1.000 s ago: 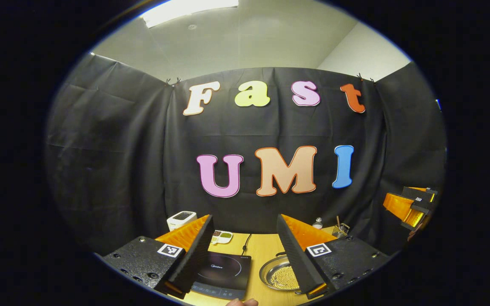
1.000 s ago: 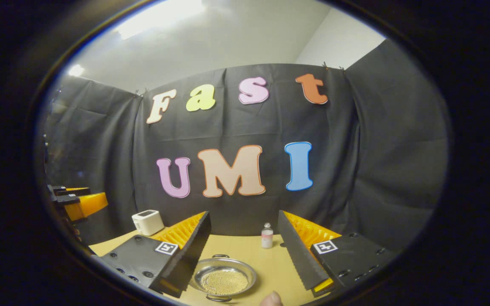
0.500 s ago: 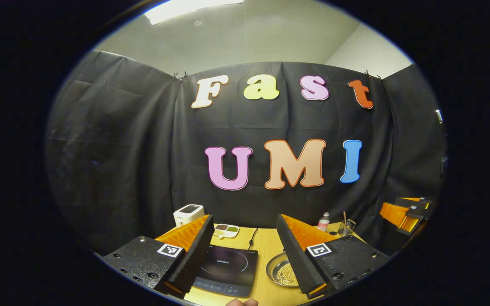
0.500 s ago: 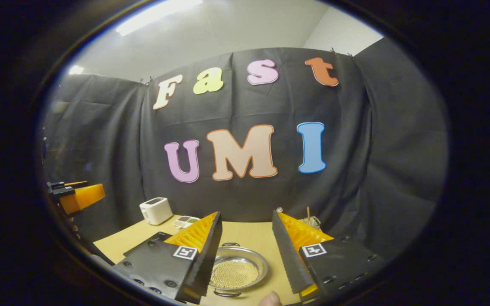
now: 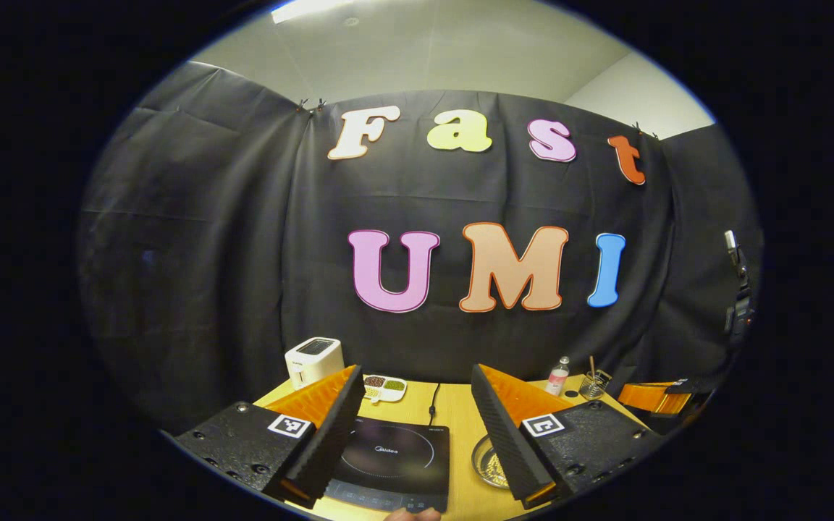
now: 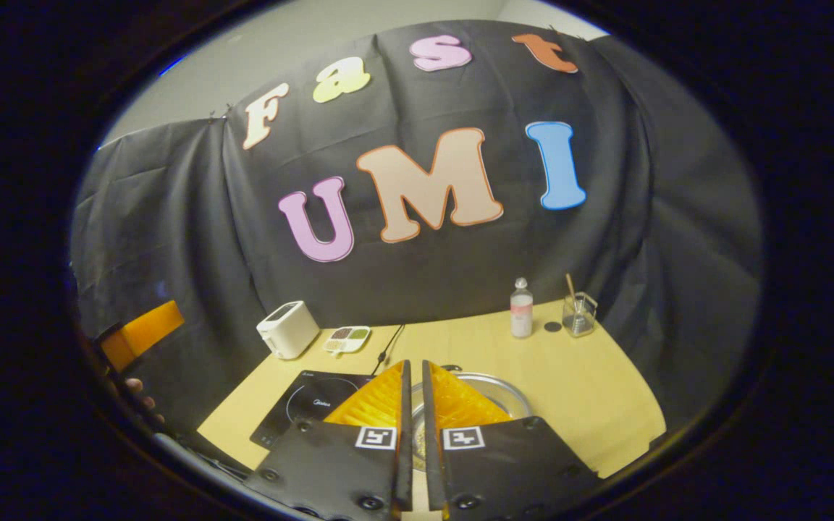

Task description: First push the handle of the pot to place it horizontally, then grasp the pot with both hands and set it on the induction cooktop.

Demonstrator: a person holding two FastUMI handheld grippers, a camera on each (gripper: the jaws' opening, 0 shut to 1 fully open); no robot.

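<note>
Left gripper view looked out over the table (image 5: 453, 409) from above its near edge, with the left gripper (image 5: 414, 427) spread wide, its fingers holding nothing. Going from left to right: a white toaster (image 5: 313, 360) stood at the far left corner; just right of it lay a small divided dish (image 5: 385, 388) with dark and green fillings; in front of that sat the black induction cooktop (image 5: 392, 463), its cord running back toward the wall. Right of the cooktop, apart from it, the metal pot (image 5: 488, 463) rested on the table, half hidden behind the right finger. Farther back on the right stood a small bottle (image 5: 557, 375) and a glass cup (image 5: 592, 385) with a stick in it. At the far right edge the right gripper (image 5: 659, 396) showed, low beside the table.

In the right gripper view, the left gripper (image 6: 138, 334) appeared at the far left with fingers of a hand (image 6: 143, 396) beneath it. Then came the toaster (image 6: 287, 329), the divided dish (image 6: 347, 339), and the cooktop (image 6: 310, 407). The right gripper (image 6: 413, 376) was clenched, its fingers nearly touching with only a thin slit between them and nothing gripped. Directly behind them lay the pot (image 6: 498, 391), its far handle (image 6: 450, 367) peeking past the fingertips. The bottle (image 6: 522, 309) and glass cup (image 6: 578, 313) stood at the back right.
</note>
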